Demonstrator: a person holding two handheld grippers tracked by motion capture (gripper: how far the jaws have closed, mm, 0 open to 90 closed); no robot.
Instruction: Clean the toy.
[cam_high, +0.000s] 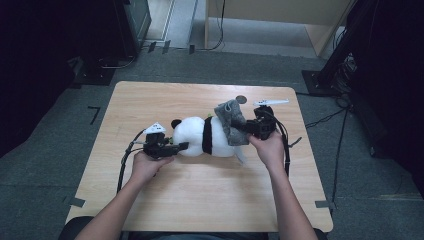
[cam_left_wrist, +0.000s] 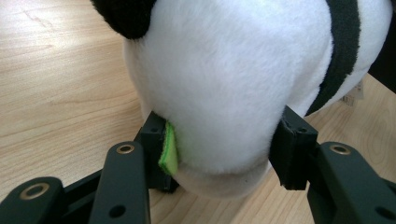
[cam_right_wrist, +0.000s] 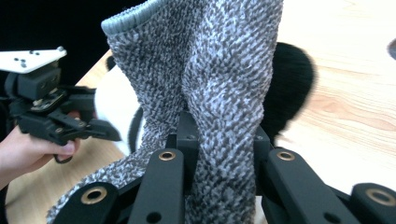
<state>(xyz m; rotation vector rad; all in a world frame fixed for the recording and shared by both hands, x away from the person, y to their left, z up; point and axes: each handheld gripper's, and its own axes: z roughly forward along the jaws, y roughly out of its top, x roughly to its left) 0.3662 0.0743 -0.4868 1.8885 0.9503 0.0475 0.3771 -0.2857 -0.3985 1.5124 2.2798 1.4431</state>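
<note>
A black-and-white panda plush (cam_high: 200, 136) lies on its side in the middle of the wooden table (cam_high: 200, 190). My left gripper (cam_high: 181, 146) is shut on the plush's white head end (cam_left_wrist: 224, 79), the pads pressing in from both sides, with a green felt bit (cam_left_wrist: 169, 149) against one pad. My right gripper (cam_high: 248, 131) is shut on a grey knitted cloth (cam_high: 231, 120) at the plush's other end. In the right gripper view the cloth (cam_right_wrist: 210, 60) rises bunched between the jaws, hiding much of the plush (cam_right_wrist: 112, 107).
A small dark round object (cam_high: 241, 99) lies on the table near its far edge, beyond the cloth. Cables trail from both grippers across the table. Dark stands and equipment are on the floor to the right and at the far left.
</note>
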